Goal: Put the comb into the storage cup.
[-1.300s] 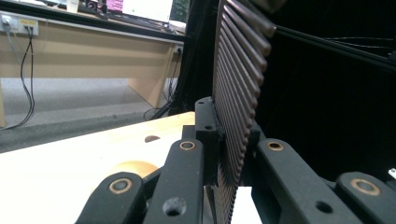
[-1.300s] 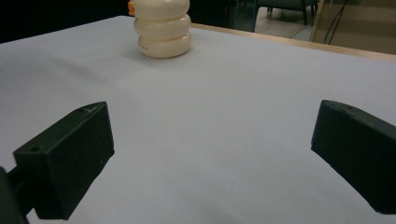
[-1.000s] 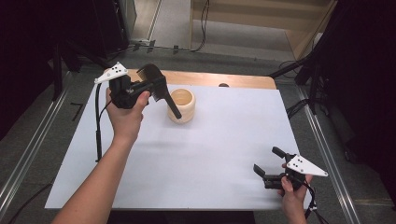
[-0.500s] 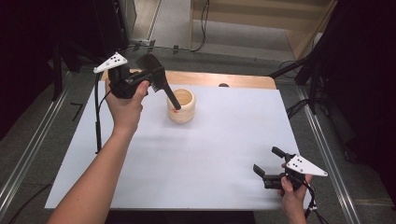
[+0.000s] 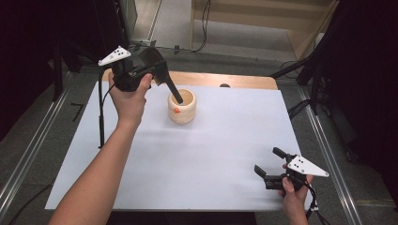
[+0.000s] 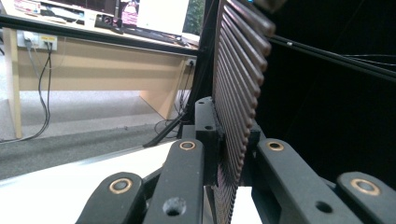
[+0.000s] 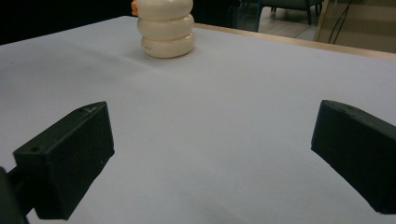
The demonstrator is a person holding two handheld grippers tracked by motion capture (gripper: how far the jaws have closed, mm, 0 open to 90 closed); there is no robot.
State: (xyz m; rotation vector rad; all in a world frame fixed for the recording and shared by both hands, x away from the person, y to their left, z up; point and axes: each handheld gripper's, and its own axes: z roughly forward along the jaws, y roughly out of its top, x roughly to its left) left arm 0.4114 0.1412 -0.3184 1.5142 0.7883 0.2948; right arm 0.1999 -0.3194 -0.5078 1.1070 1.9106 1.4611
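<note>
The left gripper (image 5: pixel 157 75) is clamping a dark ribbed brush (image 6: pixel 238 93), angling its handle into the cream pot (image 5: pixel 182 107) to drop it, while the right gripper (image 5: pixel 272 166) is waiting open.

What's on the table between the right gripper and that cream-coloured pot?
Nothing: between the right gripper and the cream pot there is bare white table. The high view and the right gripper view both show it.
</note>
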